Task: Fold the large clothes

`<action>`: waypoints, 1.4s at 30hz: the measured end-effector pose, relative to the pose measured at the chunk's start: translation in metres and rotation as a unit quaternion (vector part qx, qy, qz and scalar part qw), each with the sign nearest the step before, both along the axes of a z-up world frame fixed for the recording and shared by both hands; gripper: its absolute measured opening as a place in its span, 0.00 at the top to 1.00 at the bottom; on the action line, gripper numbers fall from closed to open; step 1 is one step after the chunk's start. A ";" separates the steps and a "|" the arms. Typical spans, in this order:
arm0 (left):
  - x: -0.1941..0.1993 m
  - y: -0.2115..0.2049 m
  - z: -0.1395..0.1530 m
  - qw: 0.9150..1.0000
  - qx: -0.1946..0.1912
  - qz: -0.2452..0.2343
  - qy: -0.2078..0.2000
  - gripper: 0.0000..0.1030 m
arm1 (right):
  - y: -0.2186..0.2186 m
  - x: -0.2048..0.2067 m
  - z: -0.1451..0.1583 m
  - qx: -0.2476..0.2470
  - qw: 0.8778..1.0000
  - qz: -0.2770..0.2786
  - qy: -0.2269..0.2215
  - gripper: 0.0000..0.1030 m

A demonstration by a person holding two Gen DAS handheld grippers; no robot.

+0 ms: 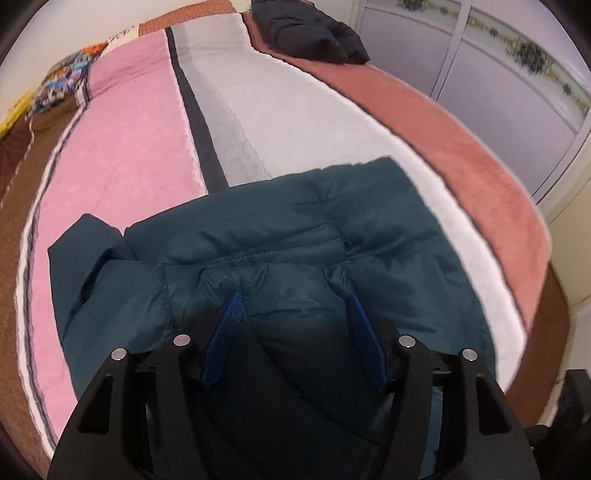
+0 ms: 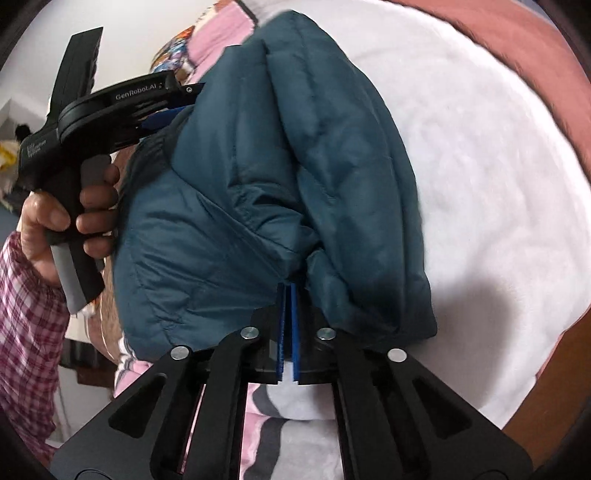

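**Ana:** Nearest the left wrist camera, the left tongs point(image 1: 293, 314) stand spread wide, blue pads either side of a puffed ridge of the teal quilted jacket point(image 1: 280, 243), gripping nothing that I can see.

**Ben:** And the right tongs point(image 2: 287, 291)?

**Ana:** Pressed together, pinching a thin fold of the jacket's edge. From the right wrist camera the jacket point(image 2: 258, 166) hangs bunched and partly lifted off the bed's striped blanket point(image 2: 480, 147), with the left hand point(image 2: 70, 218) holding its tool against the far side of the bundle.

**Ben:** So where does the garment sit?

**Ana:** On the bed, across the pink and white stripes point(image 1: 122, 147), near the front edge. A second dark garment point(image 1: 310, 33) lies well apart at the far end.

**Ben:** How would you do this fold well?

**Ana:** My judgement: close the left tongs on a real seam, not on slippery padding, before moving. Then carry both corners together at equal height, so the puffy layers lie flat and square. Lower slowly and let trapped air escape; otherwise the fold probably springs open or slides toward the bed's edge.
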State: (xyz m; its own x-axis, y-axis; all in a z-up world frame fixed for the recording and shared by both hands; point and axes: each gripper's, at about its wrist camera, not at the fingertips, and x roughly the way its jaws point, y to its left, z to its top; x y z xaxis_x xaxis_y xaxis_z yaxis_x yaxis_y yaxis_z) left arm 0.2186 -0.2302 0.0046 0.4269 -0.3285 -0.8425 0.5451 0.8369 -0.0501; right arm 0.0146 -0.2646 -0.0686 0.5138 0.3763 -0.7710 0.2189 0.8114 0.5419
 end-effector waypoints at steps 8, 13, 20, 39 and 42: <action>-0.005 -0.009 -0.018 0.999 0.031 -0.002 -0.034 0.40 | -0.012 0.006 -0.016 0.019 1.000 0.006 0.009 1.00; -0.004 -0.009 -0.021 0.999 0.035 -0.001 -0.037 0.40 | -0.024 0.006 -0.014 0.016 1.000 0.001 0.012 1.00; -0.018 0.006 0.007 0.999 -0.001 0.001 -0.040 0.41 | -0.018 -0.004 -0.011 0.009 1.000 -0.002 0.018 1.00; -0.105 0.179 0.007 0.978 -0.155 0.123 0.058 0.29 | -0.010 -0.003 0.010 -0.019 1.000 0.006 0.019 0.99; -0.104 0.183 -0.002 0.974 -0.169 0.128 0.074 0.29 | -0.005 -0.001 0.012 -0.032 0.999 0.010 0.022 0.98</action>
State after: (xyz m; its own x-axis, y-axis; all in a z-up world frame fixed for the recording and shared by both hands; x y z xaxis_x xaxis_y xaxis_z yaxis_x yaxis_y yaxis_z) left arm 0.1144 -0.0471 0.0028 0.4131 -0.4963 -0.7635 0.2864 0.8667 -0.4084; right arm 0.0133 -0.2695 -0.0569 0.4724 0.3349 -0.8153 0.2240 0.8490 0.4786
